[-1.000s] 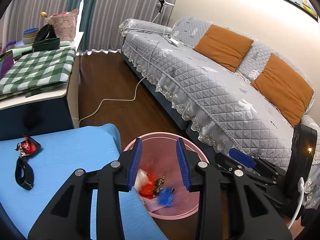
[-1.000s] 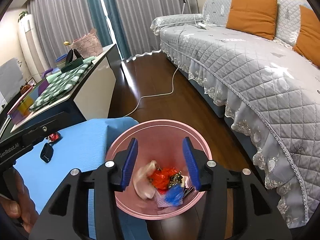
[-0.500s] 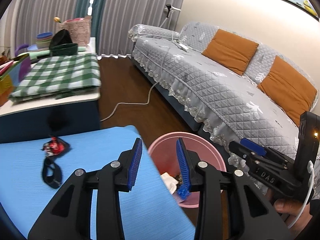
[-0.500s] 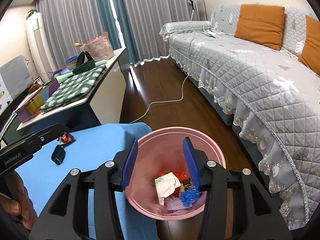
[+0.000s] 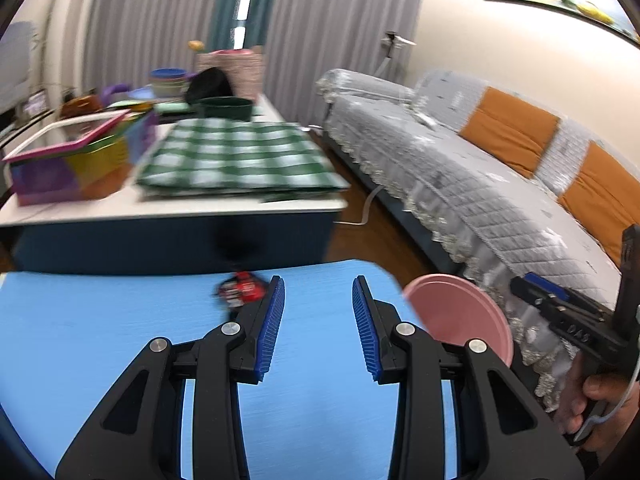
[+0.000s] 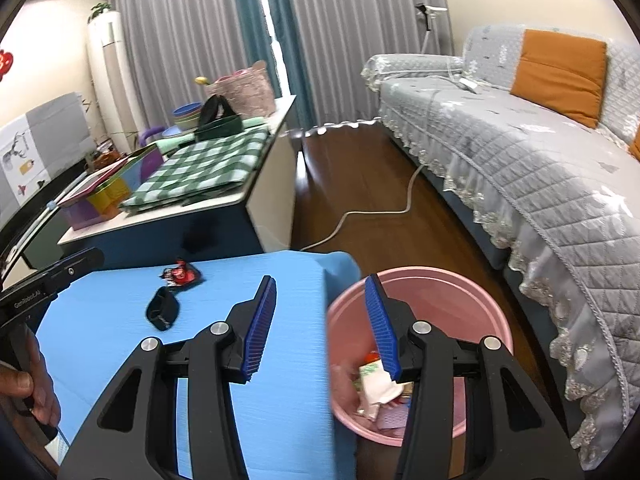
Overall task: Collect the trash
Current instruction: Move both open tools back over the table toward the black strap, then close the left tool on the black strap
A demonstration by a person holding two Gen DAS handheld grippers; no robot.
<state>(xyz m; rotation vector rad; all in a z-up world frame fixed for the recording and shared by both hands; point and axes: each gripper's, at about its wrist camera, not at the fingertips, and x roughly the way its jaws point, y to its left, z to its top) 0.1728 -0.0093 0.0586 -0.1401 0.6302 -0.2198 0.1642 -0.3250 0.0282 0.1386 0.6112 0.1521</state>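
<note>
grey curtains [image 6: 352,32], dark wood floor [image 6: 360,184] — grey quilted sofa [image 6: 520,148], 2 orange cushions [image 5: 508,128]

Right wrist view: white lettering "GenRobot.AI" on the black left gripper [image 6: 52,280] body. Left wrist view: white letters "DAS" on the right gripper [image 5: 560,312] body, blurred. Nothing else legible.

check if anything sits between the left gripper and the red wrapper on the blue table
Nothing visible does. The left gripper is empty, and only bare blue table lies between it and the red wrapper. The black item lies beside the wrapper, off that line.
</note>
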